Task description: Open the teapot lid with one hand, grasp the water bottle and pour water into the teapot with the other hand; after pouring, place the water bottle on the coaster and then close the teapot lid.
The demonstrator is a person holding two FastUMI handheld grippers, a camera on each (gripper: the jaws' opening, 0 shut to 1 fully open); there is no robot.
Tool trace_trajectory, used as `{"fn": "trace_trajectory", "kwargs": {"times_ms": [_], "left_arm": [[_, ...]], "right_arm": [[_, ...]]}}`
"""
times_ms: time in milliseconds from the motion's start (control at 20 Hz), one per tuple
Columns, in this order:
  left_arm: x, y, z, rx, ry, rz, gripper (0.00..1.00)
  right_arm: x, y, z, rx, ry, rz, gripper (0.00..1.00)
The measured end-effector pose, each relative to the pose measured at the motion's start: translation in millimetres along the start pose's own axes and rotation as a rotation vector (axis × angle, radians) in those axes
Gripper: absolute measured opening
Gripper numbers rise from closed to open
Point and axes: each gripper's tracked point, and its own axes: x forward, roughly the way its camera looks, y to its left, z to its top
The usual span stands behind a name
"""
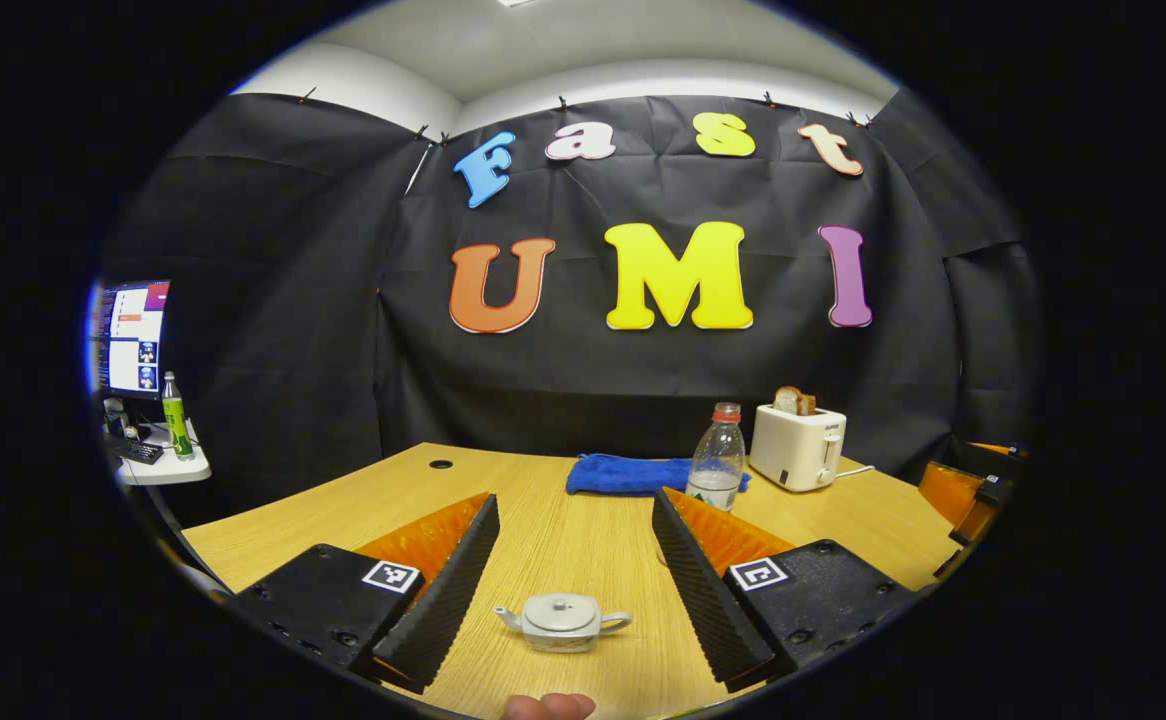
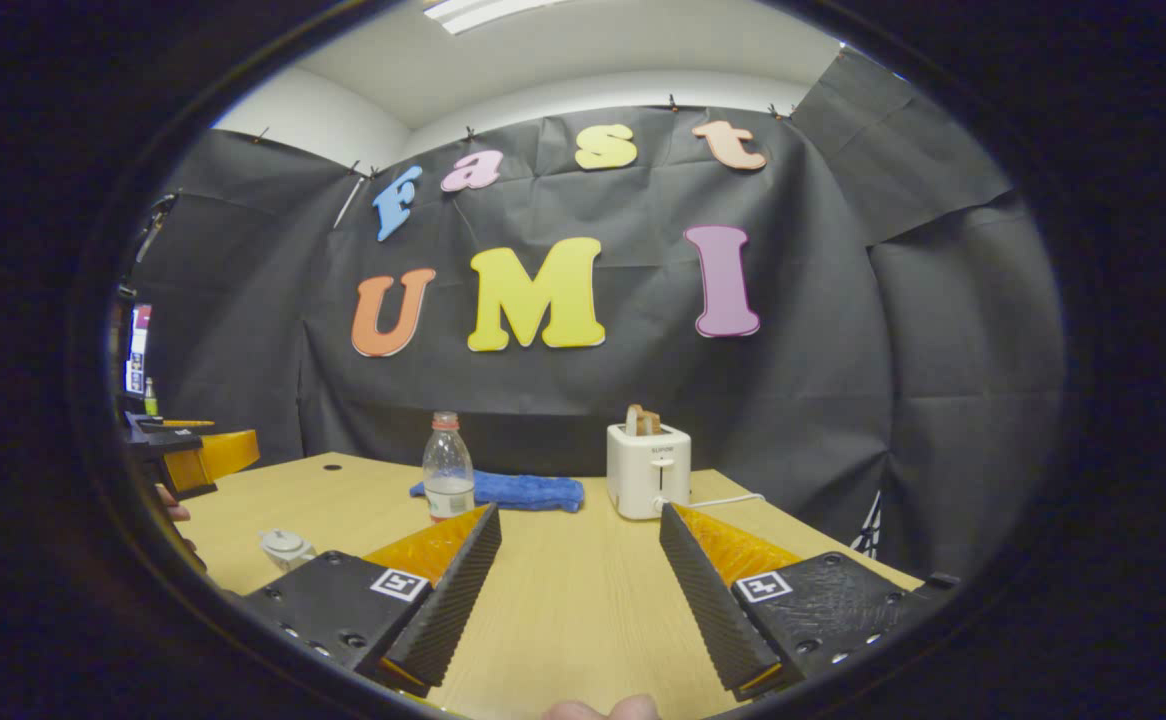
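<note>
On the wooden table (image 1: 563, 540), seen in the left gripper view, the left gripper (image 1: 575, 575) hangs with its fingers spread wide and nothing between them, the small grey teapot (image 1: 563, 621) sitting low between them with its lid on (not touched by either finger), and the water bottle (image 1: 717, 460) standing upright farther back just in front of a blue cloth (image 1: 633, 473), with a white toaster (image 1: 798, 446) to its right. Across the right gripper view the teapot (image 2: 286, 547) sits at far left, the bottle (image 2: 448, 468) stands beside the cloth (image 2: 518, 490), and the right gripper (image 2: 579, 580) is likewise spread apart and empty over bare table.
</note>
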Motion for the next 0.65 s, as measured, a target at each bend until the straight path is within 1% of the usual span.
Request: {"fn": "trace_trajectory", "kwargs": {"times_ms": [150,200,300,600,650], "left_arm": [[-19.1,-14.9,12.9,-0.035,-0.028,-0.017,0.96],[-23.9,-18.3,14.9,-0.033,-0.034,-0.025,0.96],[-30.4,-18.7,17.2,-0.018,-0.038,-0.020,0.96],[-38.8,-28.7,16.8,0.010,-0.037,-0.036,0.96],[-39.1,-28.7,16.7,0.015,-0.036,-0.035,0.96]], "right_arm": [[-14.6,2.1,14.6,-0.029,-0.024,-0.007,0.95],[-18.7,1.7,18.2,-0.035,-0.035,-0.014,0.96],[-25.8,2.7,22.0,-0.032,-0.048,-0.023,0.95],[-35.6,6.8,23.1,-0.035,-0.042,-0.037,0.95],[-36.0,8.9,24.0,-0.038,-0.044,-0.035,0.96]]}}
